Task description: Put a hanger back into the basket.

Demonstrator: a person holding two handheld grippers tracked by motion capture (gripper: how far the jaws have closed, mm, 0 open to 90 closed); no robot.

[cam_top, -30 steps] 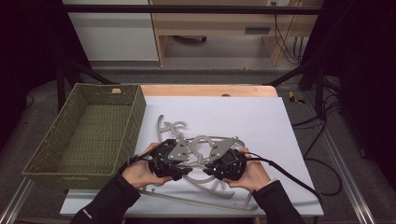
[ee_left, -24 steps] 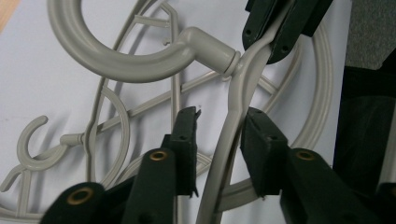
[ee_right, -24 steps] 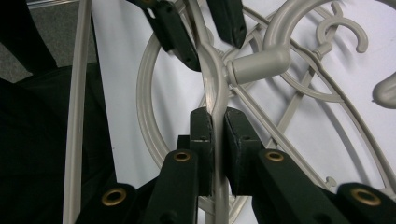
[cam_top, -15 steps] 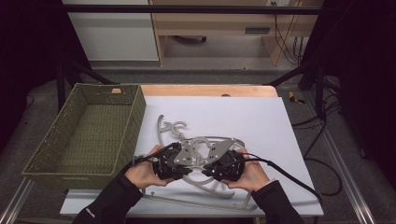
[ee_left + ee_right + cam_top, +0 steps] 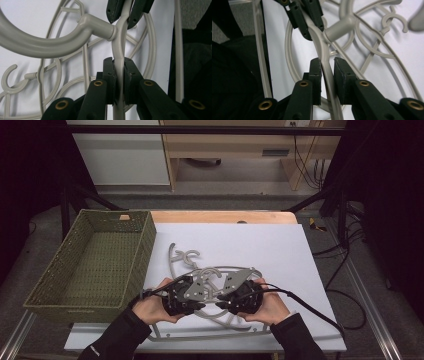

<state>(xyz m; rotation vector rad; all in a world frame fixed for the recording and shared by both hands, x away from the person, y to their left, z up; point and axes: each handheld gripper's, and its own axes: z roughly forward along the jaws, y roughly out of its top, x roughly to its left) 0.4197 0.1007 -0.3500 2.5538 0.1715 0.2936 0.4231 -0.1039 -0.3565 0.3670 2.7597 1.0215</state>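
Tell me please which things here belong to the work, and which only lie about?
In the work: top grey hanger, left gripper shut on its bar, right gripper with jaws just opening around it.

Lying about: green basket, other hangers, white board.

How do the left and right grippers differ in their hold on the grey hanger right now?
The left gripper has both pads pressed on the hanger; the right gripper shows a gap beside it, its jaws having just been opening. The left gripper sits on one side of the hook, where it joins the hanger, the right gripper on the other. Both straddle the same hanger.
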